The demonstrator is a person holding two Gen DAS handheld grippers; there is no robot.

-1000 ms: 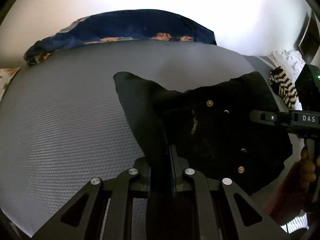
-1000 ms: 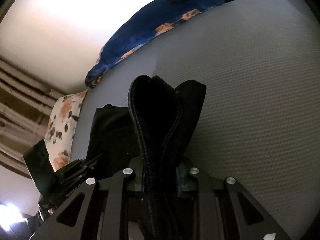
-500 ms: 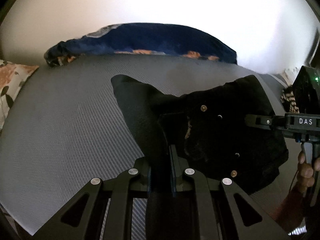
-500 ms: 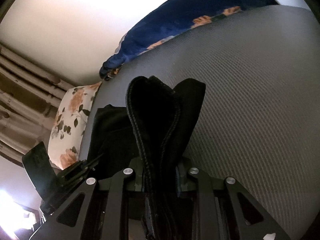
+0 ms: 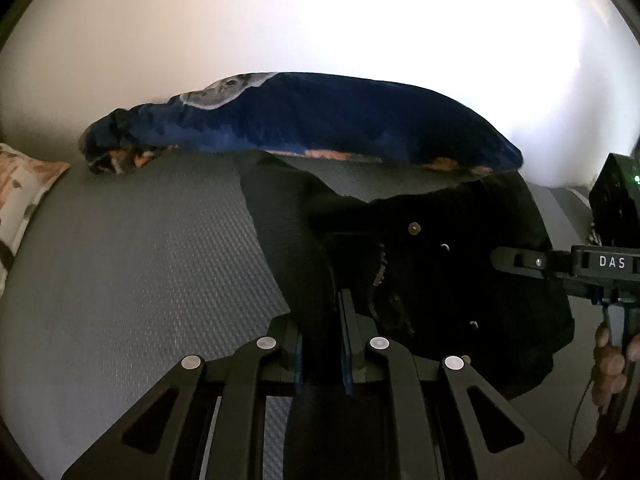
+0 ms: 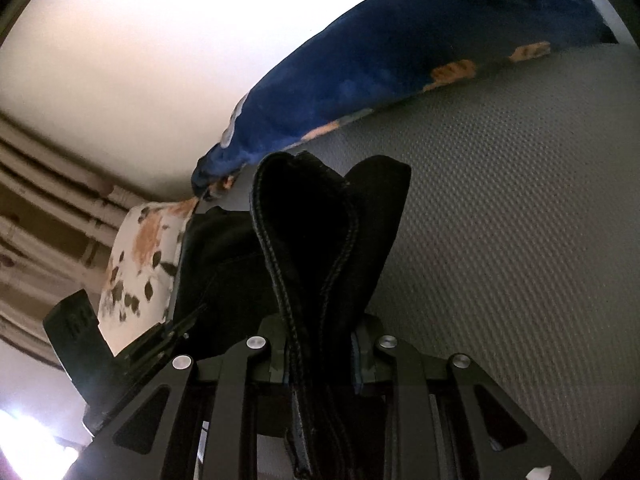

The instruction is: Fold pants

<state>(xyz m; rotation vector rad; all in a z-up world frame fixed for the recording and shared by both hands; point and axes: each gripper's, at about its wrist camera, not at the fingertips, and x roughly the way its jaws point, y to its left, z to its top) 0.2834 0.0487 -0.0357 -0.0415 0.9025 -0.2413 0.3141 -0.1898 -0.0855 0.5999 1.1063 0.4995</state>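
Observation:
The black pants (image 5: 432, 272) with metal rivets hang stretched between both grippers above a grey textured mattress (image 5: 132, 264). My left gripper (image 5: 320, 344) is shut on one folded edge of the pants, which stands up between its fingers. My right gripper (image 6: 320, 352) is shut on the thick stitched waistband end of the pants (image 6: 320, 240), which rises in a loop in front of it. The right gripper (image 5: 560, 264), marked DAS, shows at the right of the left wrist view, a hand (image 5: 612, 360) on its handle. The left gripper (image 6: 132, 352) appears low left in the right wrist view.
A dark blue blanket (image 5: 312, 120) with orange patches lies along the far edge of the mattress, close beyond the pants. A floral pillow (image 6: 140, 256) sits at the left end. A pale wall (image 5: 320, 20) rises behind. Curtain folds (image 6: 40, 208) hang at the left.
Both grippers have carried the pants across the mattress toward the blue blanket, which now looms much nearer and larger. The grips are unchanged.

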